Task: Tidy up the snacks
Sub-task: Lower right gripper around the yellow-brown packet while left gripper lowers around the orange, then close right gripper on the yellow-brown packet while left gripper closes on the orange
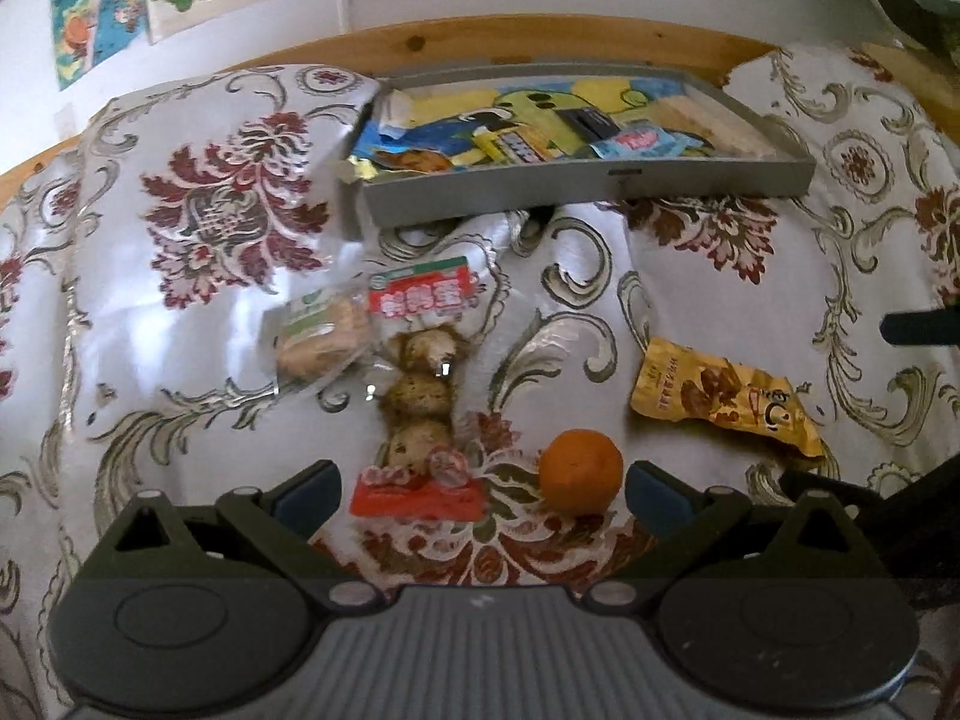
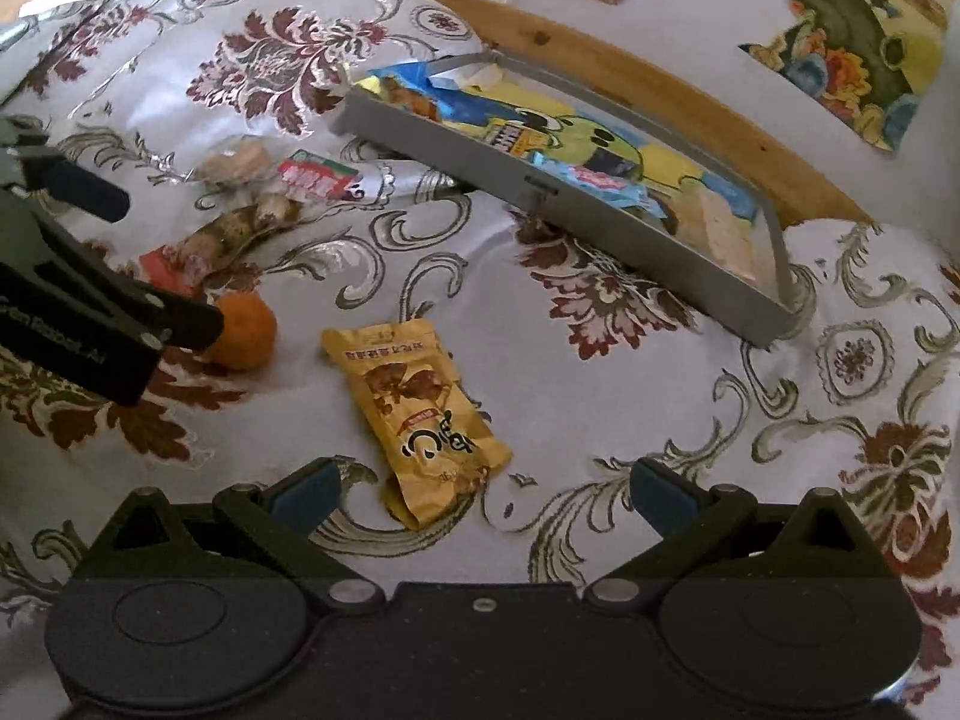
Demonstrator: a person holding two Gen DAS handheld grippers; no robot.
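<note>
We find the left gripper low over the floral tablecloth, its jaws spread wide and holding nothing; between its blue-padded fingertips lie the red lower end of a clear packet of brown eggs and, just beside it, a mandarin orange. In the right wrist view we note the right gripper likewise spread apart and empty, with the lower end of a yellow snack packet lying between its fingers on the cloth. That packet rests near the orange but apart from it. Past the egg packet, touching its upper left side, we record a clear bag of round biscuits. Farther back stands a shallow grey tray with one corner raised on a fold of cloth; it contains several wrapped snacks, among them a blue-and-pink sachet and pale wafer-like blocks. Behind the tray runs a pine table edge, and beyond it a white wall bearing torn colourful pictures.
</note>
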